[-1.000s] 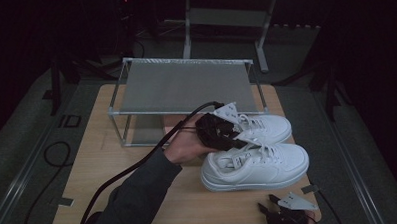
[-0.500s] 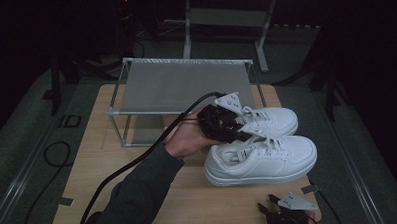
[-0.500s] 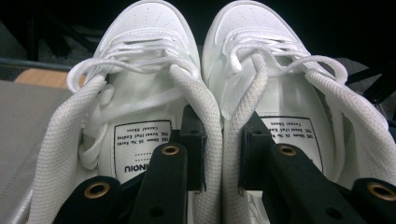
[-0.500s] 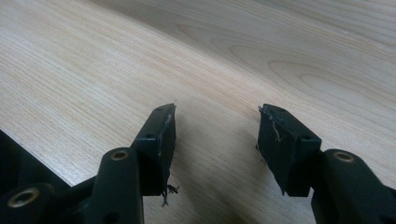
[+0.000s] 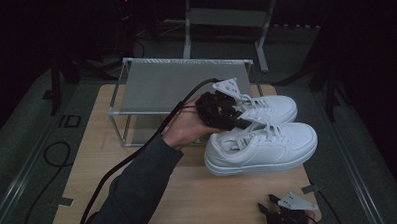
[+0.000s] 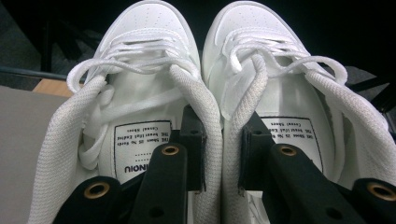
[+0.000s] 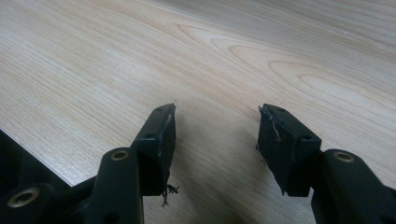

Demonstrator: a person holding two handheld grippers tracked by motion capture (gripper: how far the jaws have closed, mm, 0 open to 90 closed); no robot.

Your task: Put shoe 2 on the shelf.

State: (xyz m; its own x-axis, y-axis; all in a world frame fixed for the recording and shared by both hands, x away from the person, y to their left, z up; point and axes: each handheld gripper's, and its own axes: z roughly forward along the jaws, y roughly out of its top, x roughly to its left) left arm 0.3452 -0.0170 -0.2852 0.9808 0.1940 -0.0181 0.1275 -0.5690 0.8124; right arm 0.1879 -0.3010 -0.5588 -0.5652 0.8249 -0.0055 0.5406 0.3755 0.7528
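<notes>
Now clamped: left gripper, with one jaw inside each of the two white sneakers, pinching their inner collars together where they meet. Seen along the jaws in the left gripper view: left-hand shoe and right-hand shoe side by side, toes pointing away, laces loose over the tongues, printed size labels on both insoles. From the high view: same gripper held in the person's left hand, dark sleeve coming up from the bottom edge, black cable trailing back along the forearm. Nearer sneaker tilted, heel end lifted toward the gripper, toe end lower to the right; farther sneaker right behind it and touching it, toe also to the right. Cannot tell from this angle whether either sole touches the wooden table. Just left of the shoes and behind the hand: low metal-framed rack with a grey top, standing on the far half of the table. Down at the near right corner of the table: right gripper, low, grey three-cornered plate on top. In the right gripper view: jaws of that gripper standing well apart, nothing between them, just pale wood grain beneath.
</notes>
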